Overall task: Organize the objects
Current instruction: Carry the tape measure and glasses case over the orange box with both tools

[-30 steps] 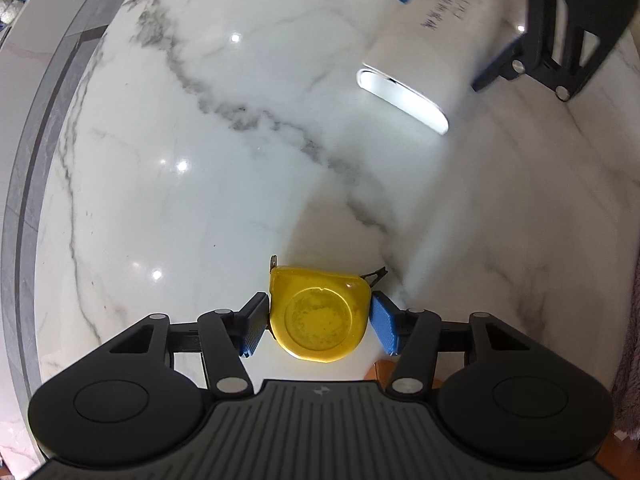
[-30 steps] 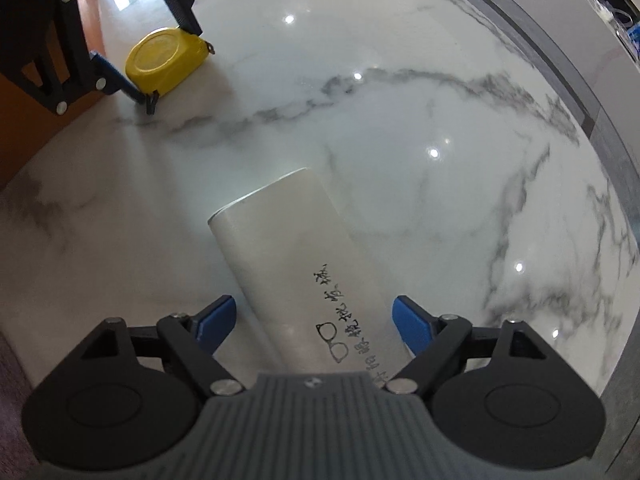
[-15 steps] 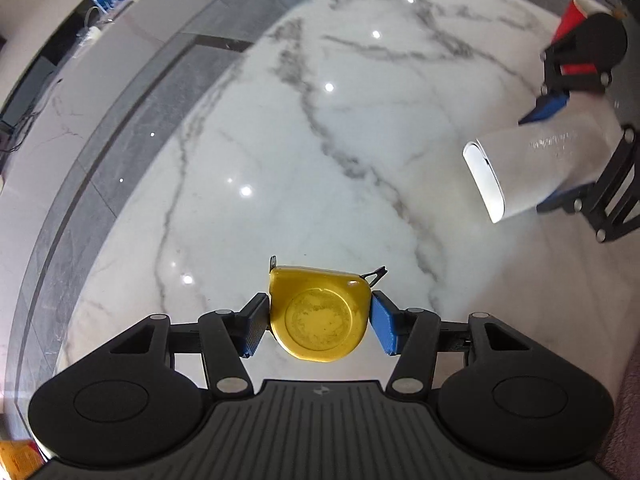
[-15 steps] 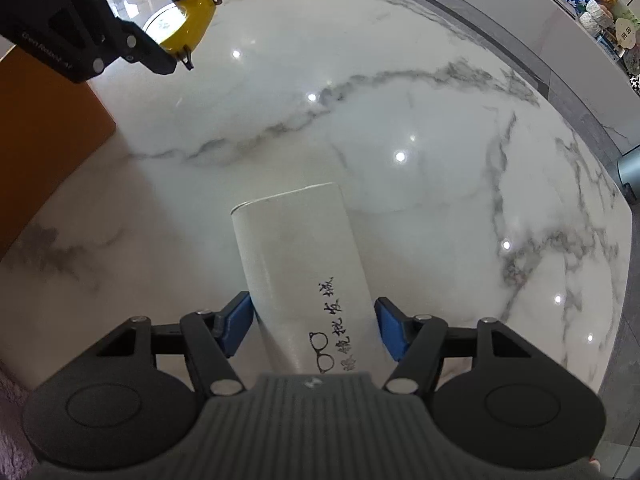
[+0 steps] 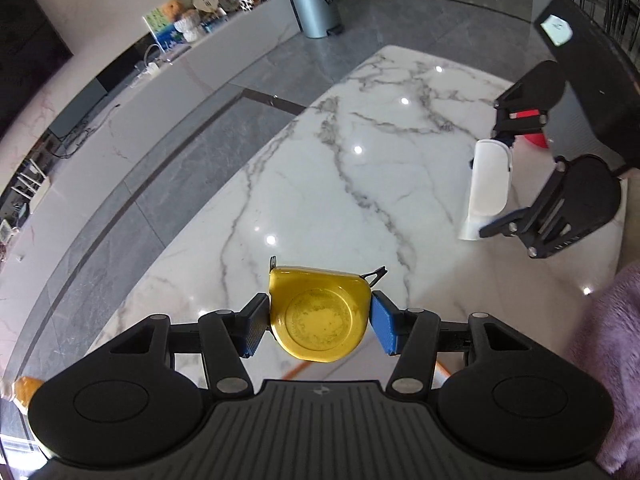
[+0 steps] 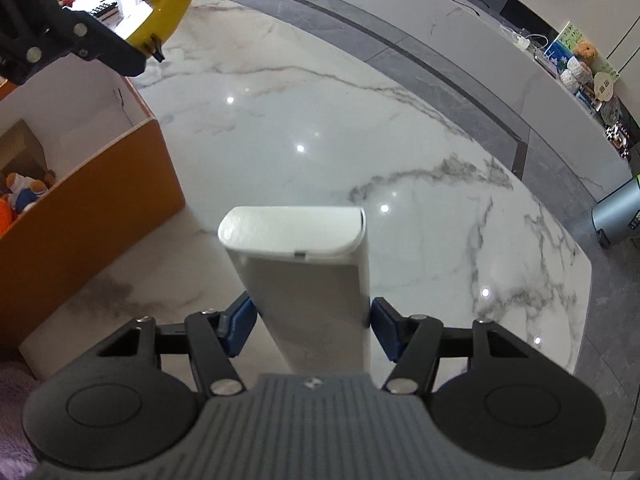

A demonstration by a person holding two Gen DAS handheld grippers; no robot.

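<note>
My left gripper (image 5: 318, 322) is shut on a yellow tape measure (image 5: 320, 312) and holds it in the air above the white marble table (image 5: 340, 184). The tape measure (image 6: 168, 4) also shows at the top left of the right wrist view, above the orange box (image 6: 104, 208). A white glasses case (image 6: 308, 272) sits between the blue pads of my right gripper (image 6: 310, 324), whose jaws are closing on its sides; the case is off the table. In the left wrist view the same case (image 5: 488, 184) hangs in the right gripper (image 5: 498, 184) at the right.
The orange box has white inner walls and holds soft toys (image 6: 22, 196). A red cup (image 5: 534, 138) stands behind the right gripper. Purple fuzzy fabric (image 5: 608, 340) lies at the near right. Beyond the table's far edge are grey floor and a metal bin (image 5: 316, 8).
Both grippers have risen from the table, each carrying its object. The right jaws narrowed onto the white case, which lay on the marble a second ago. The orange box came into view.
</note>
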